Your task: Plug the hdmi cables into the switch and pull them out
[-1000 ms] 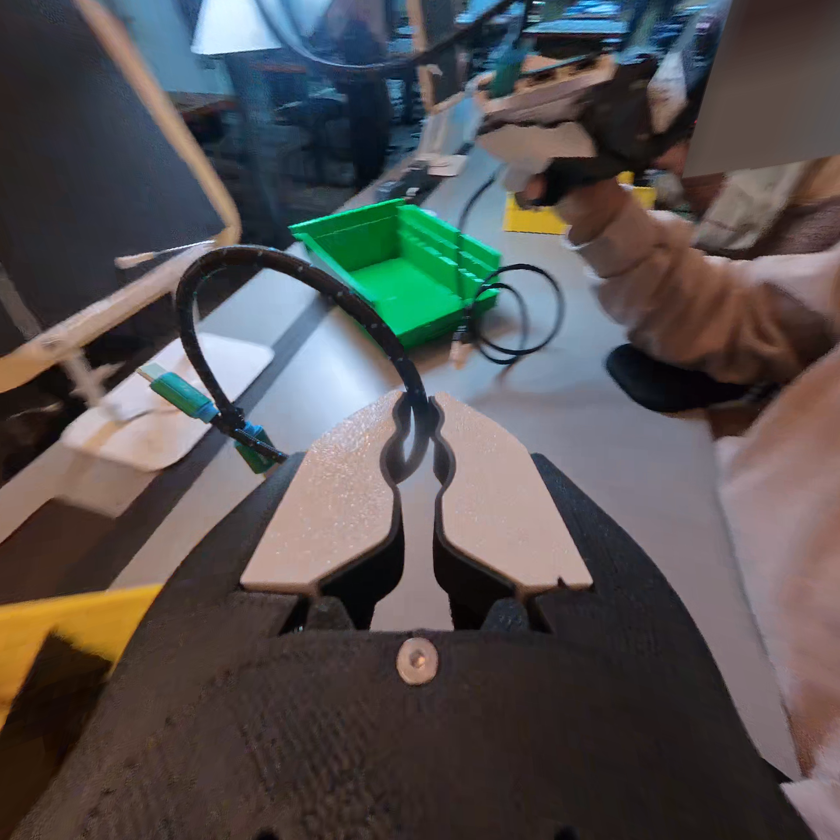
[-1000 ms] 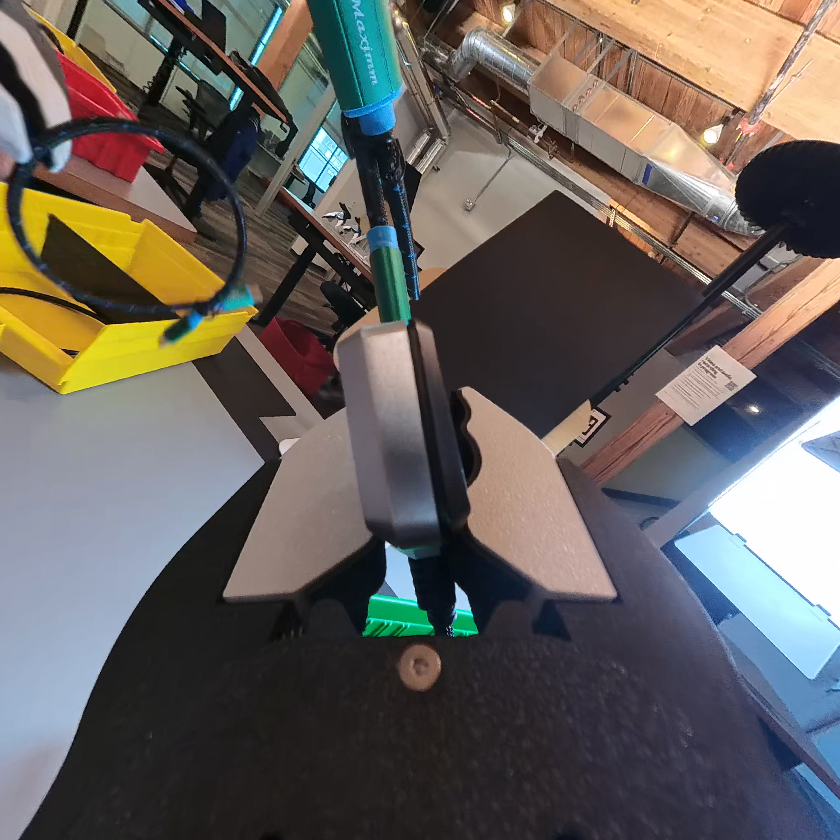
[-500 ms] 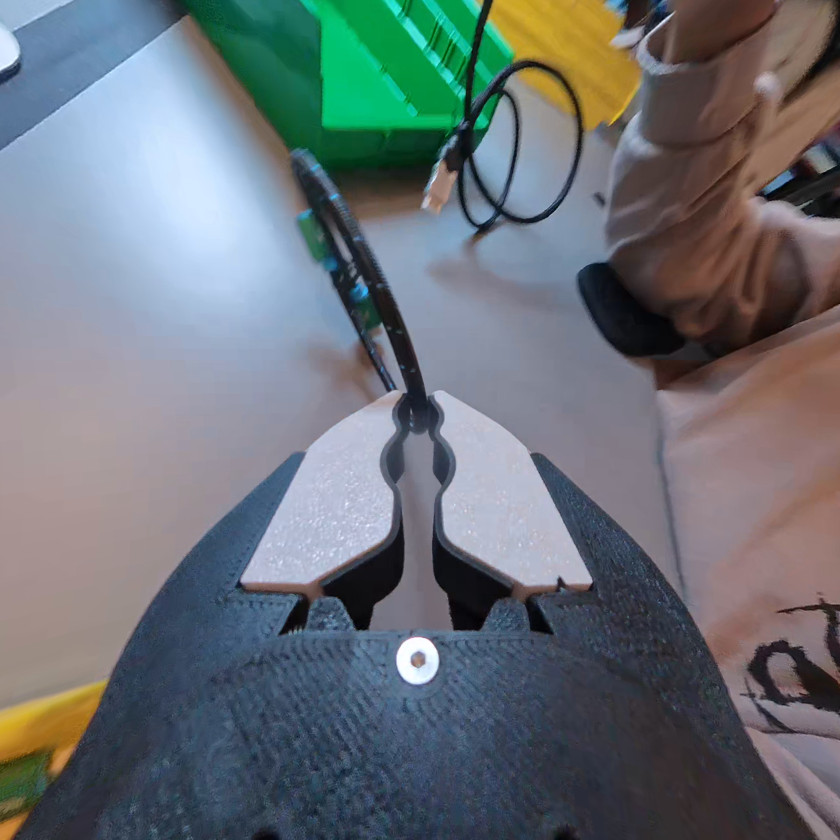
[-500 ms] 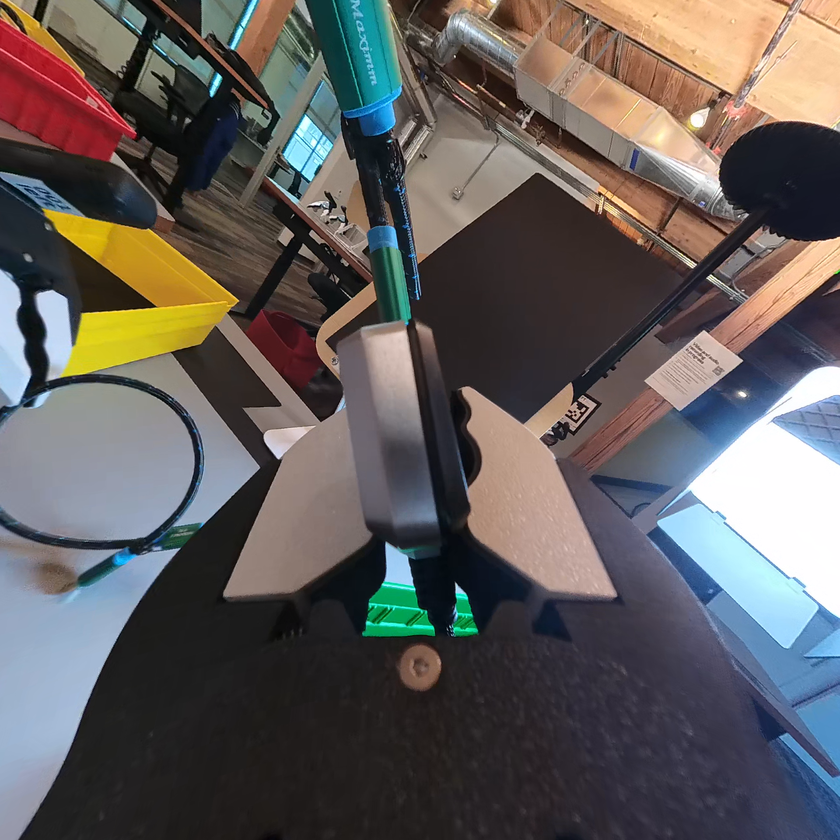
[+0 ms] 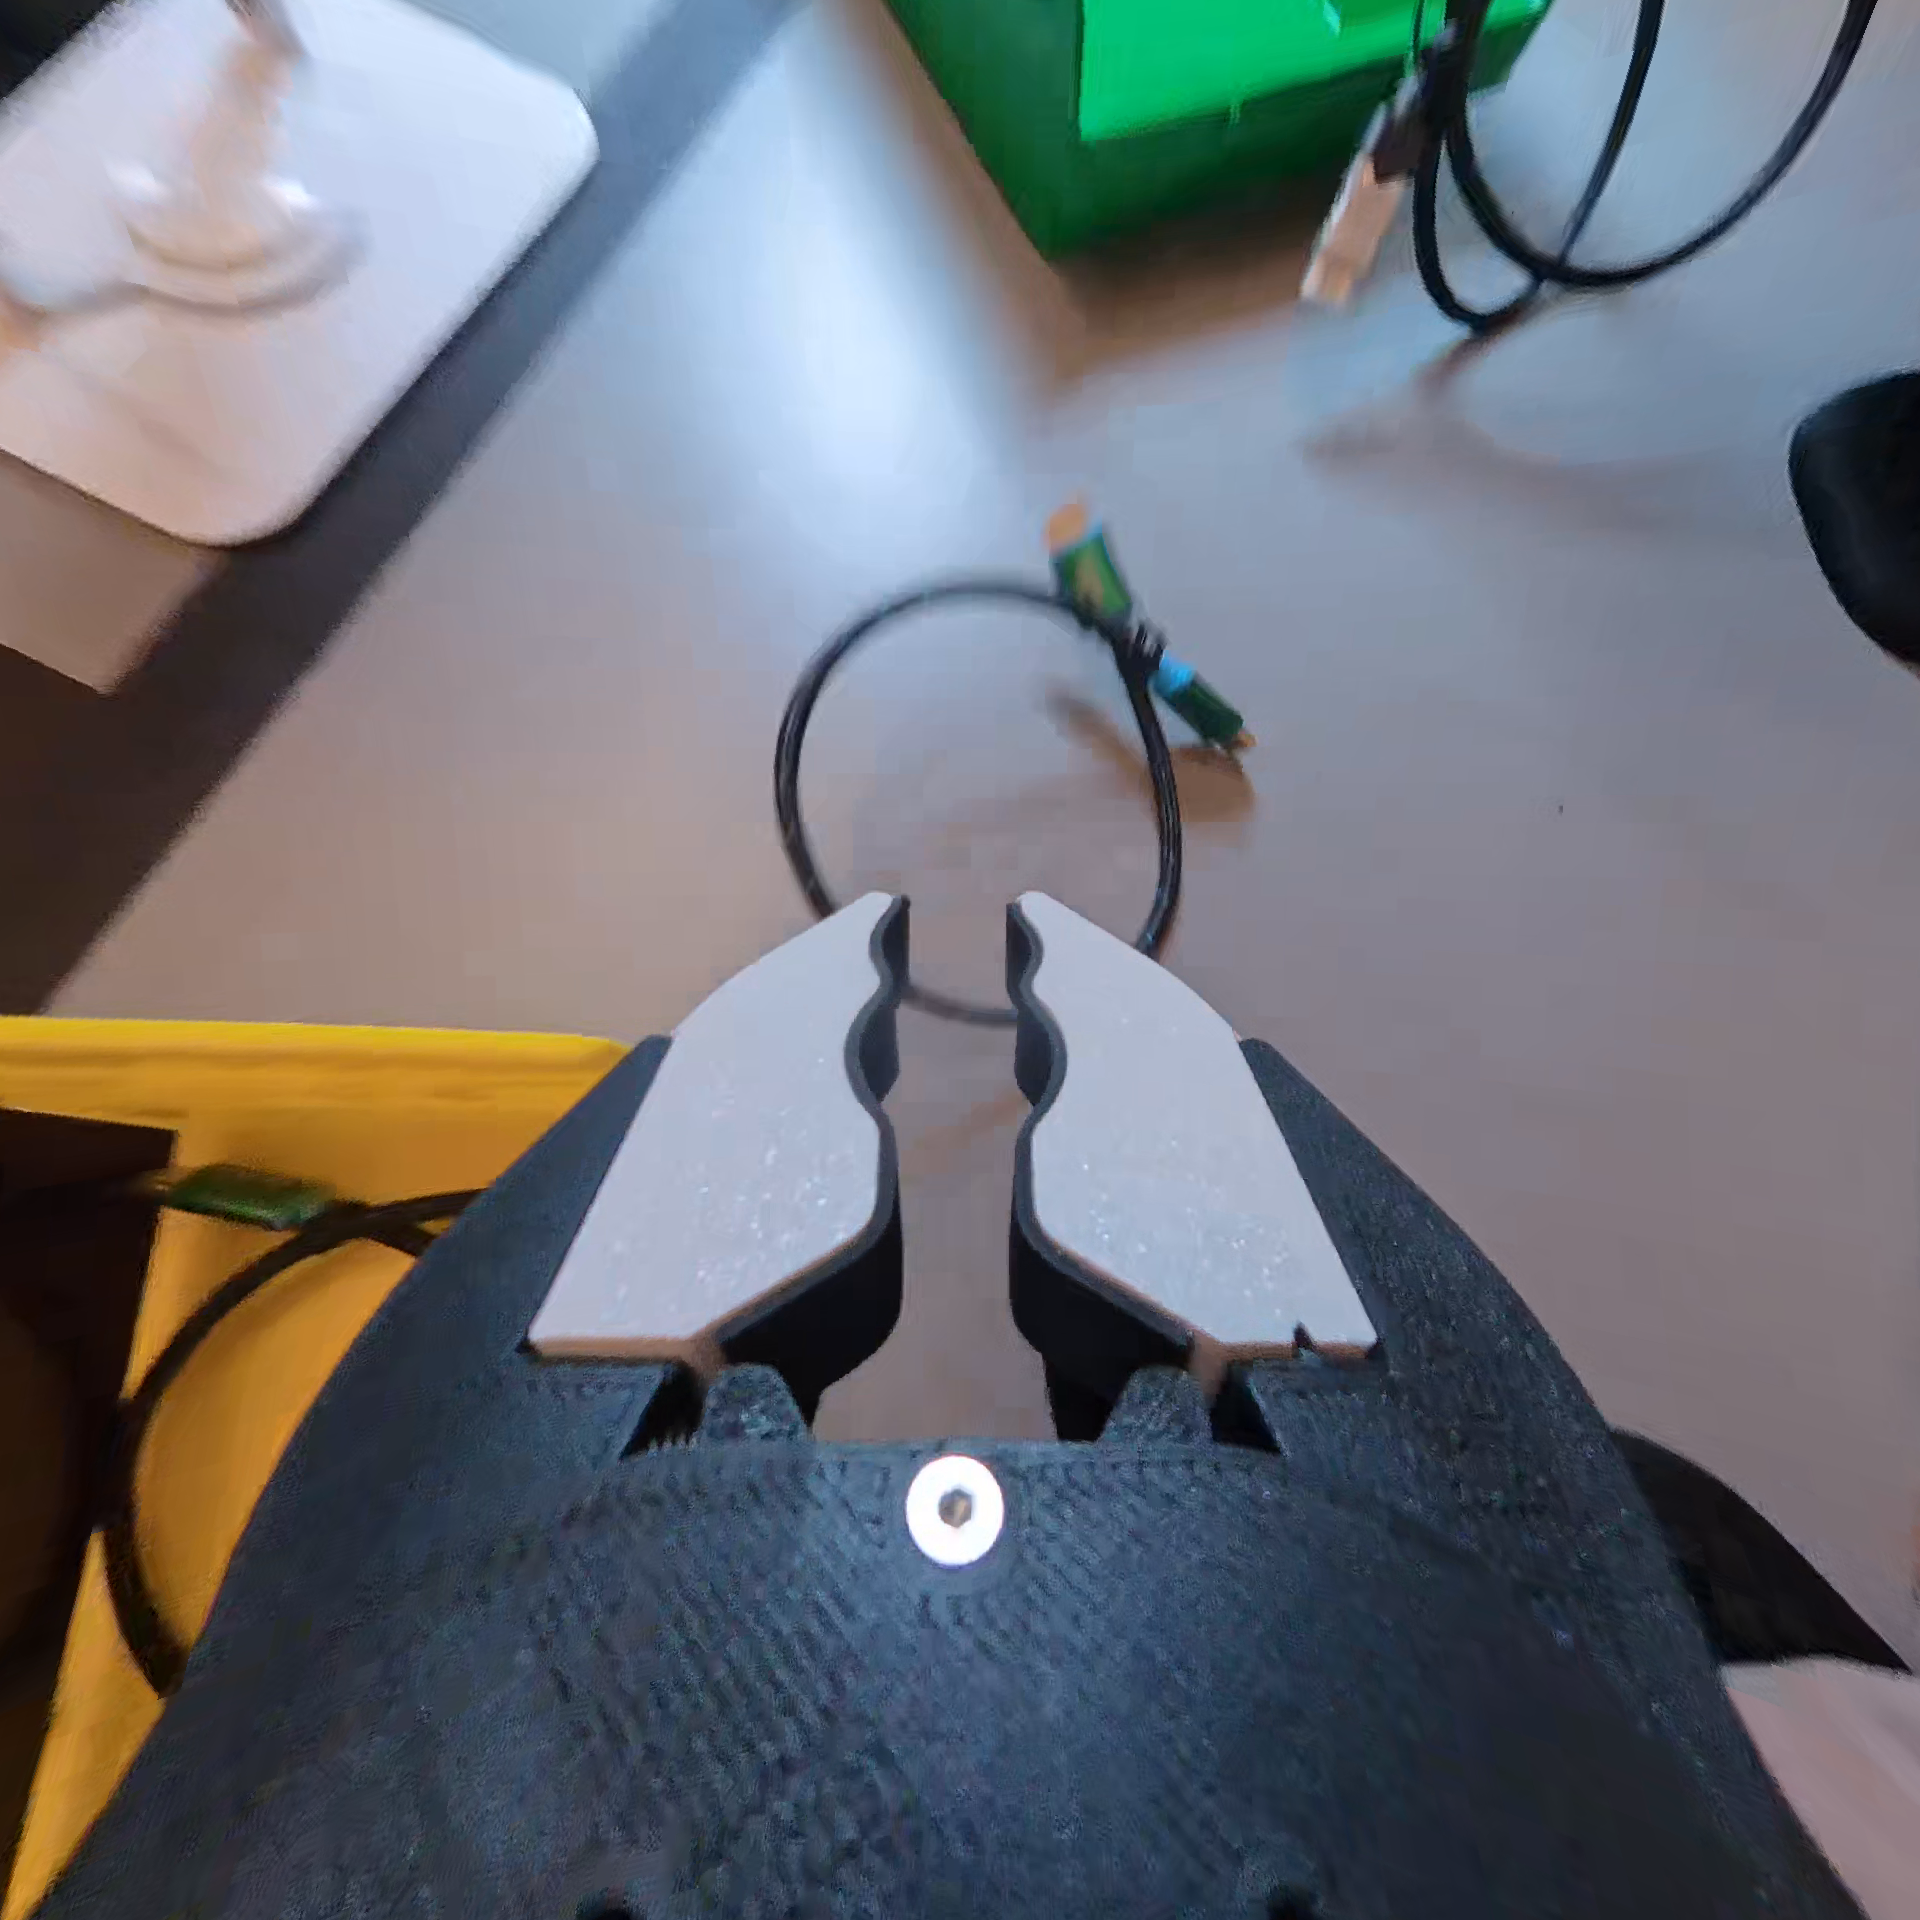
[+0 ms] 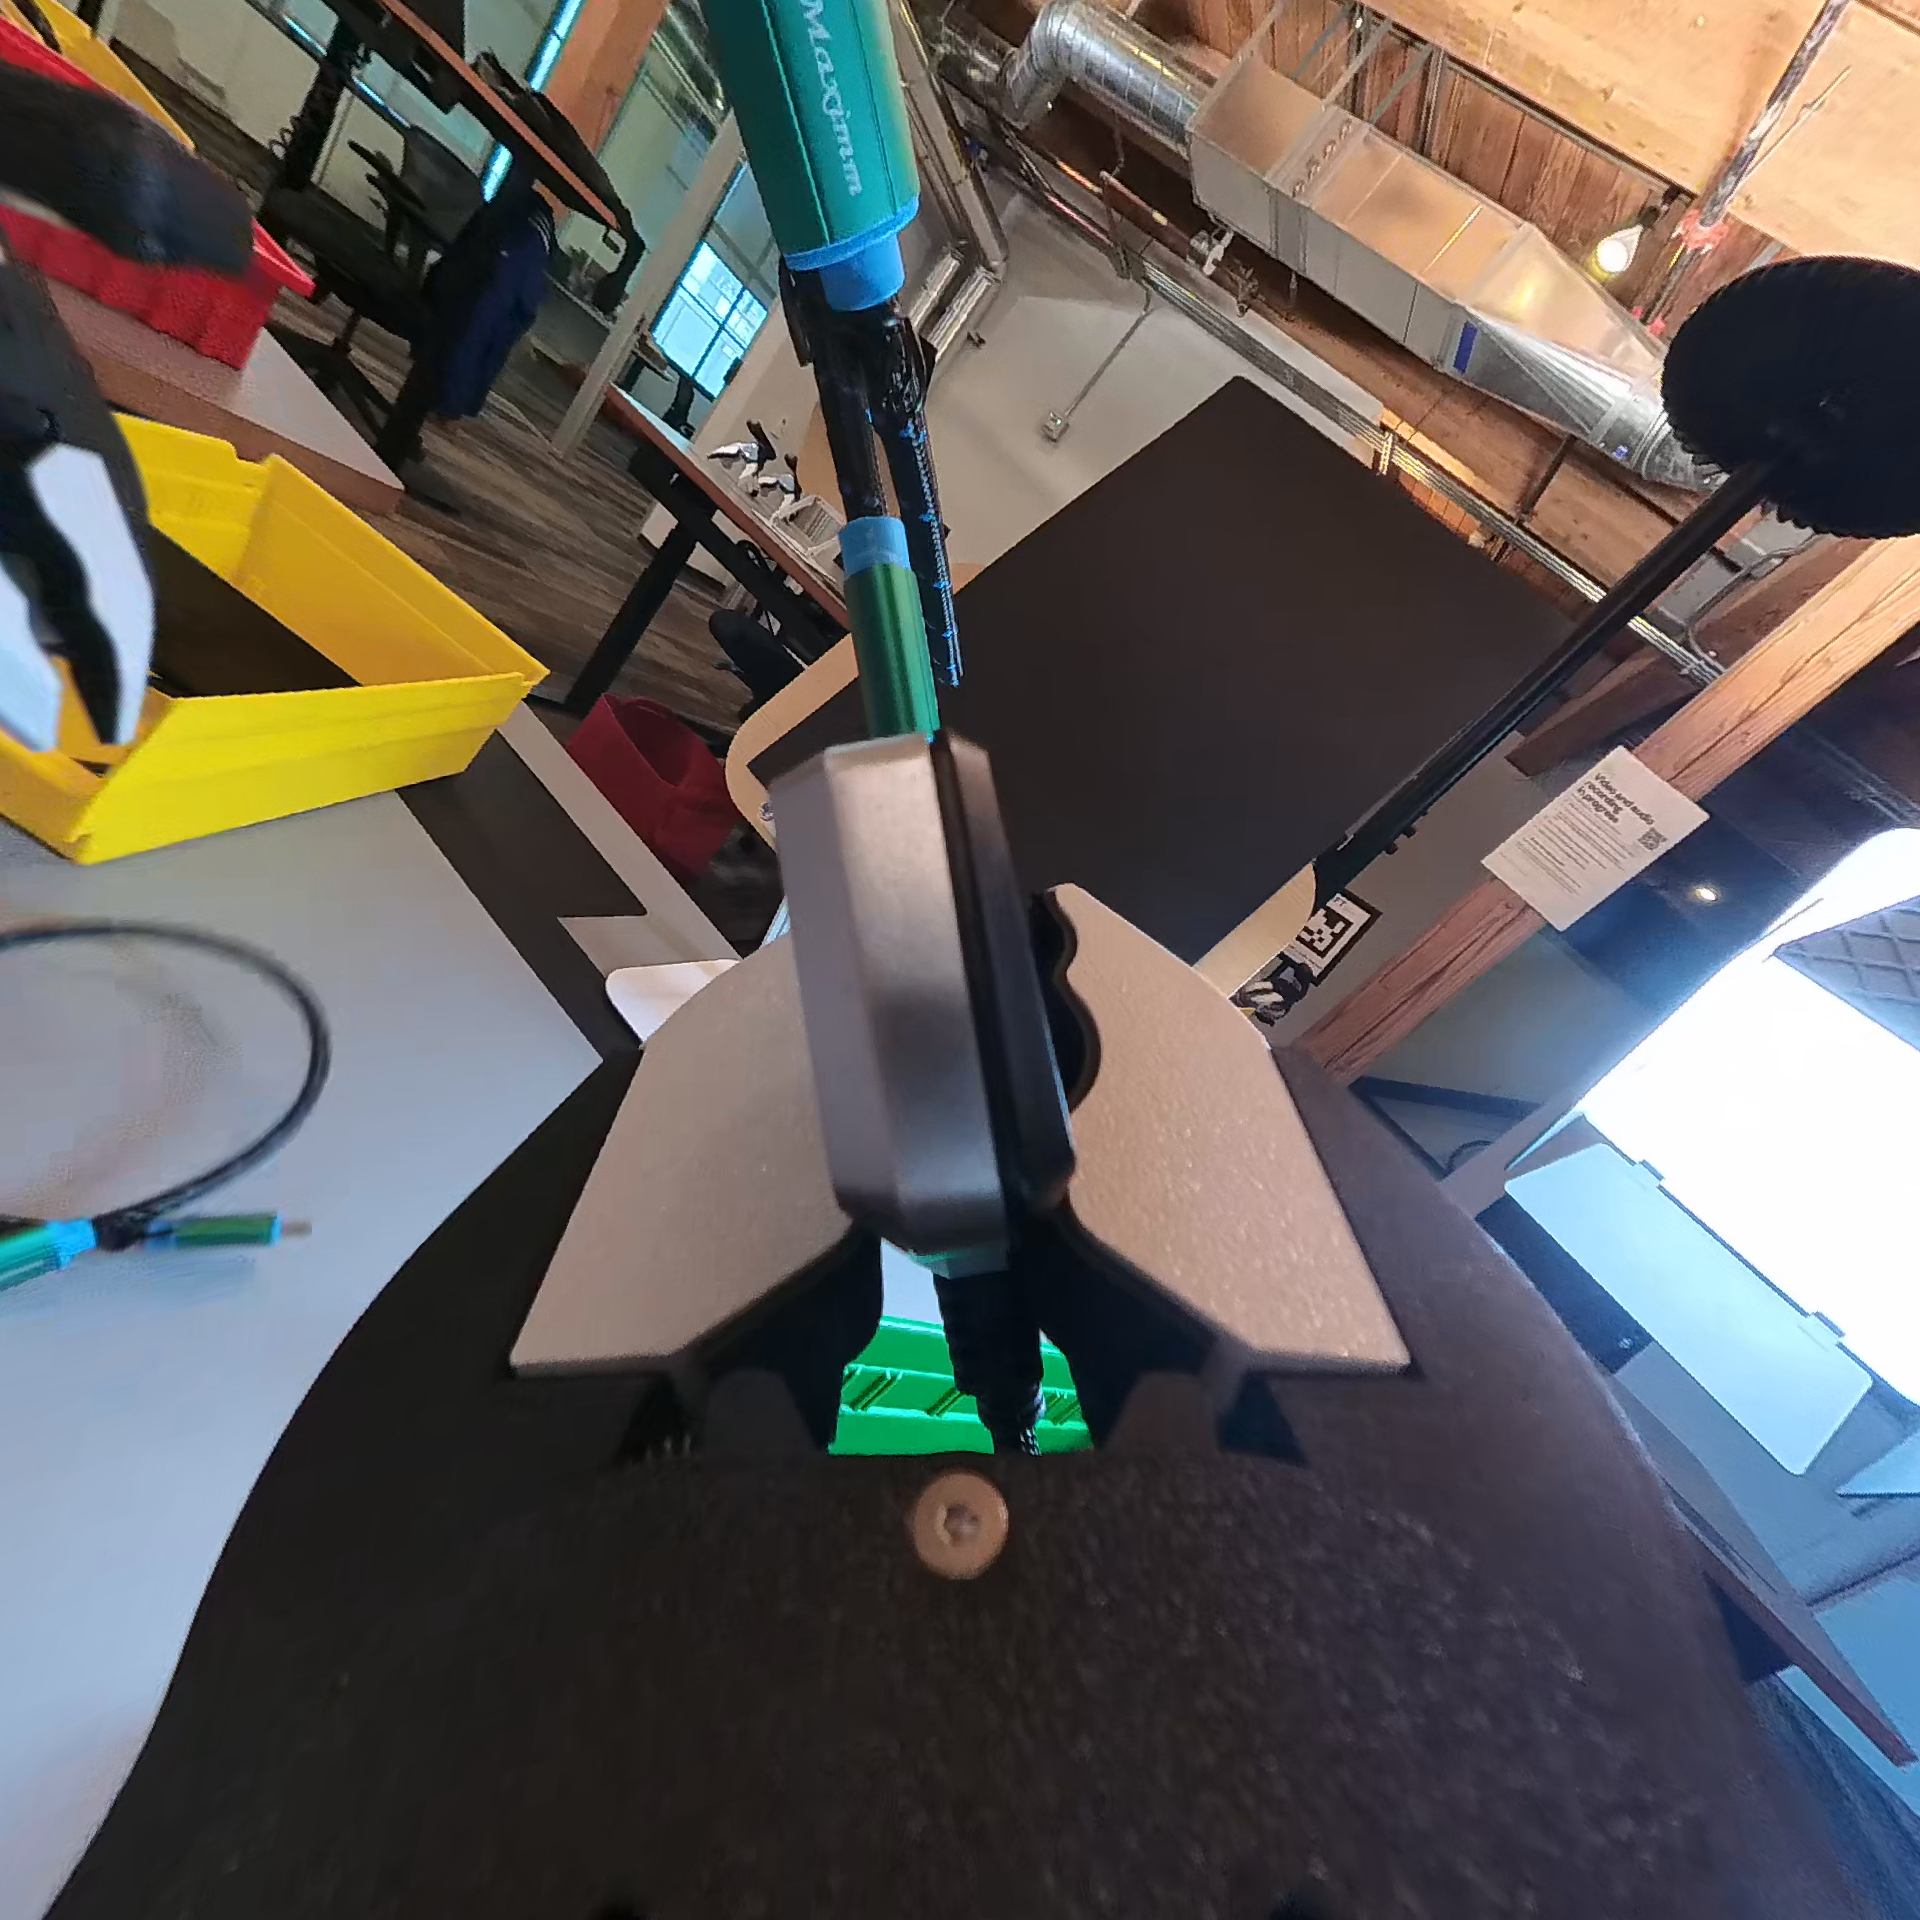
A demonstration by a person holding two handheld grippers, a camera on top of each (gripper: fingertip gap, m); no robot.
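left gripper (image 5: 956,914) parted above cable (image 5: 977,800) (looped)

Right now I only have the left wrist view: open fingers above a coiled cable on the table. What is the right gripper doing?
Observer: The right gripper is shut on the grey switch, gripped on edge.
Reviewer: Anything plugged into it?
Observer: Yes, a green plug sits in its far end, and a black braided cable leaves the near end.
Reviewer: Does my gripper show from there?
Observer: Yes, the left gripper shows at the left edge, in front of the yellow bin.
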